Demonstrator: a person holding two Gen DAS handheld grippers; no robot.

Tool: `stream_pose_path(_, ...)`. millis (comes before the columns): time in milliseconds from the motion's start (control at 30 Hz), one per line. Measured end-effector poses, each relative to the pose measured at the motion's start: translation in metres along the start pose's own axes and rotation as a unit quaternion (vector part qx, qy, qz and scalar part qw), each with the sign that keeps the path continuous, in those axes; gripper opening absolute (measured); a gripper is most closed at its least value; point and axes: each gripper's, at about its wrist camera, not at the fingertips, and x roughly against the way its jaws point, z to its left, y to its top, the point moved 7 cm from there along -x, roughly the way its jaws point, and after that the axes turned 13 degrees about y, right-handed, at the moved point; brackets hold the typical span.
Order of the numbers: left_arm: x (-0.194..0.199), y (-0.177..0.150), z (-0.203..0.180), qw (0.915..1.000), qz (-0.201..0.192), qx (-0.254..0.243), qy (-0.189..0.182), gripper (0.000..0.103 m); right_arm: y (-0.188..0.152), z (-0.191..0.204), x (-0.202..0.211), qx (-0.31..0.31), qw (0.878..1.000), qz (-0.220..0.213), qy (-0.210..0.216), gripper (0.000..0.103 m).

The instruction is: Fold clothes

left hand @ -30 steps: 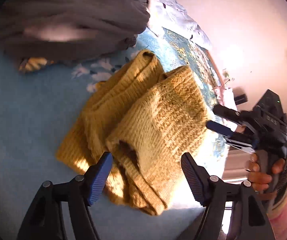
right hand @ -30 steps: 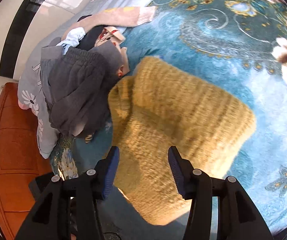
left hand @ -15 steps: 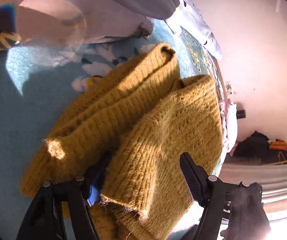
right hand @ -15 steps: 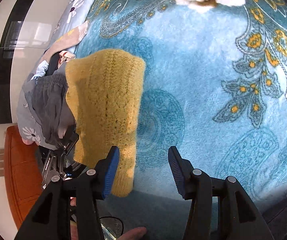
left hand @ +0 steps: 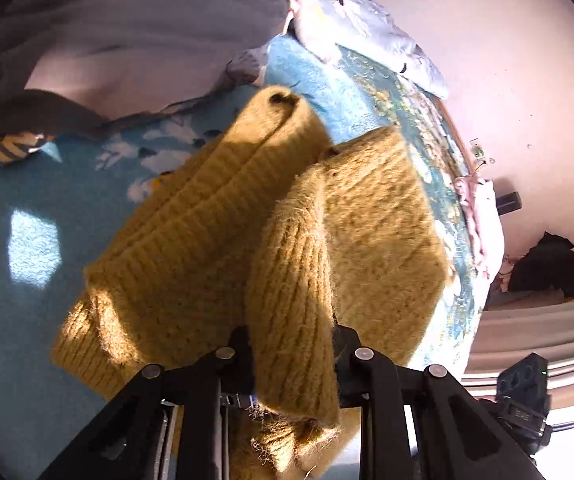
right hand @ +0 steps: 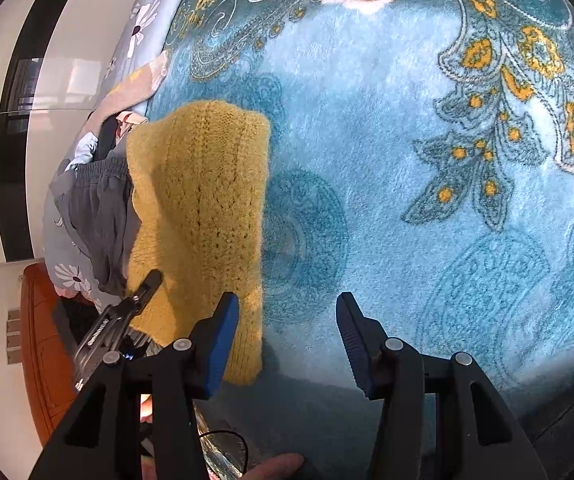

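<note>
Mustard-yellow chunky knit sweater (left hand: 215,240) lies partly folded on the teal plush bed blanket with floral pattern (right hand: 387,160), close beside a heap of grey sweatpants (left hand: 127,32) and other laundry.

Left gripper (left hand: 293,344): fingers clenched on a thick ribbed fold of the sweater, which bulges up between them and hides the pads. Grip is at the near end of the garment; the rest runs away from the fingers toward the far side of the bed, so the long axis lies roughly along the gripper's line of sight.

Right gripper (right hand: 283,332): fingers spread wide, nothing between them, hovering over bare blanket. From this side the sweater sits to the left of the fingers, its near edge just beside the left blue pad (right hand: 223,344); the sweater's length runs away from the camera.

Judgement: left hand has the hold and is nearer. The right needs to shift leftward to reach the free edge before the next fold. Loose knit will likely sag.
</note>
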Motion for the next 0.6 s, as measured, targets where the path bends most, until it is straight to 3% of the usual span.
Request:
stream_pose_path(100,0.043,0.003,-0.011,0.9986,-0.040,-0.021,-0.025,0.024,0.001,-0.001,0.005,0.000,1.000,-0.005,0.003,0.052)
stream_pose_path(167,0.056,0.001,-0.003,0.9975,-0.057,-0.041,0.000,0.024,0.001,-0.003,0.004,-0.001,1.000,-0.006,0.005,0.052)
stream_pose_path(267,0.035,0.006,0.033,0.9980,-0.035,-0.022,0.049,0.024,-0.002,-0.004,-0.004,-0.002,1.000,0.005,0.004,0.052)
stream_pose_path(400,-0.007,0.003,0.074,0.9967,0.009,0.068,0.042,0.024,-0.009,-0.001,-0.013,0.013,1.000,0.022,-0.003,0.052)
stream_pose_path(500,-0.014,0.008,0.069,0.9963,0.011,0.070,0.049,0.024,-0.009,0.005,-0.017,0.027,0.999,0.023,-0.003,0.052)
stream_pose_path(600,-0.007,0.013,0.056,0.9978,0.008,0.028,0.060,0.027,-0.007,0.017,-0.026,0.050,0.998,0.022,0.002,0.052)
